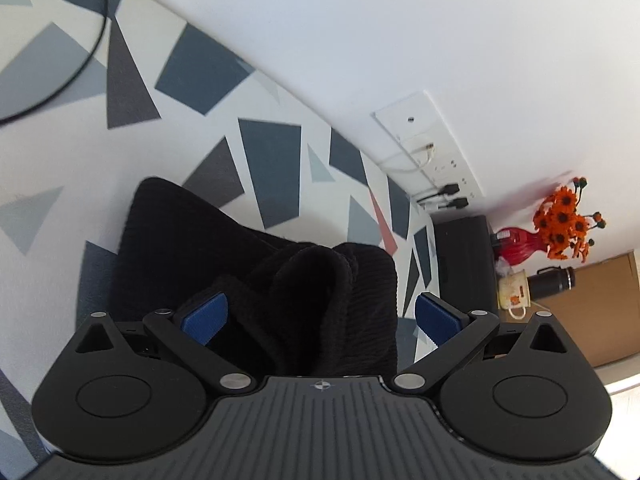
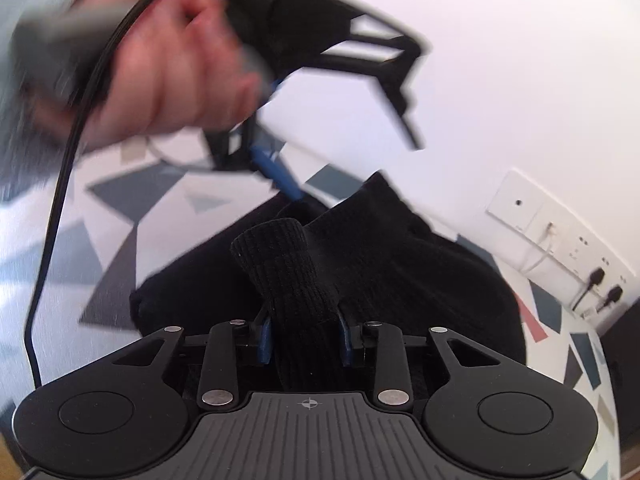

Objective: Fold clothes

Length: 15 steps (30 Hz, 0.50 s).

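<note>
On the triangle-patterned worktop [image 1: 60, 152] lies the black knit garment [image 1: 192, 232]; our right gripper [image 2: 306, 338] clamps its cuff, left gripper's [image 1: 320, 316] fingers spread over bunched cloth, so we should lay it smoothly.

Matt, ribbed black knit garment [image 2: 360, 264]; glossy red vase [image 1: 520, 242].

We look from just behind the left tongs [image 1: 320, 316], very close over the black knit garment [image 1: 256, 248], facing the white wall [image 1: 400, 32] and the worktop [image 1: 48, 152] with its triangle pattern. We also look from behind the right tongs [image 2: 306, 336], just as close, facing the same wall. Both views share the garment, the patterned worktop and the socket panel [image 1: 428, 152].
</note>
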Available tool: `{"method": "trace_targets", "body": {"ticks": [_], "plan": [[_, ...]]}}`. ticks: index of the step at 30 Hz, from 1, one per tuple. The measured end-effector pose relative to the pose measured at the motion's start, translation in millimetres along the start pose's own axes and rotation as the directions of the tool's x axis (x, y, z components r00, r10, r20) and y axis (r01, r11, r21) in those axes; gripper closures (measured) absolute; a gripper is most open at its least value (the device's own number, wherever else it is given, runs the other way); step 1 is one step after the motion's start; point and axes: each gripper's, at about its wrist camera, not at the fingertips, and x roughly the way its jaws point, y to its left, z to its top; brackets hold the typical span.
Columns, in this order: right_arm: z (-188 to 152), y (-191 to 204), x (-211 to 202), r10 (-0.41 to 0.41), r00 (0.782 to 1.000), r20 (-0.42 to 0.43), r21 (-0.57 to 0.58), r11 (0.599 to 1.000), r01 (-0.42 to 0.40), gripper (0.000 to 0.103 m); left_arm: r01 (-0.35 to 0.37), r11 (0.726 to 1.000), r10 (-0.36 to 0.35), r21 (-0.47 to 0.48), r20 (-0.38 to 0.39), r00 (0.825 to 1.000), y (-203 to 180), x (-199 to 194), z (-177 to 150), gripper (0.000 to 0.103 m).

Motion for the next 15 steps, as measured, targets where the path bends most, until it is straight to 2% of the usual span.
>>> {"method": "trace_targets", "body": {"ticks": [4, 8, 12, 14, 15], "plan": [[-5, 14, 5, -0.012, 1.000, -0.004, -0.061, 0.998, 0.011, 0.074, -0.067, 0.997, 0.067, 0.024, -0.005, 0.998, -2, 15, -1, 0.001], [-2, 9, -3, -0.037, 0.999, 0.026, -0.044, 0.998, 0.038, 0.075, -0.106, 0.991, 0.105, 0.079, 0.014, 0.994, -17, 19, -3, 0.001], [-3, 6, -7, -0.047, 0.998, 0.034, -0.021, 0.999, 0.047, 0.075, -0.073, 0.996, 0.075, 0.057, -0.027, 0.997, -20, 8, -1, 0.001], [-6, 6, -7, -0.049, 0.998, 0.032, -0.017, 0.999, 0.050, 0.075, -0.047, 0.999, 0.047, -0.003, -0.058, 0.997, -9, 3, -4, 0.001], [-7, 7, -7, -0.052, 0.998, 0.033, -0.018, 0.998, 0.052, 0.075, -0.060, 0.998, 0.059, -0.010, -0.057, 0.997, -7, 6, -5, 0.001]]}}
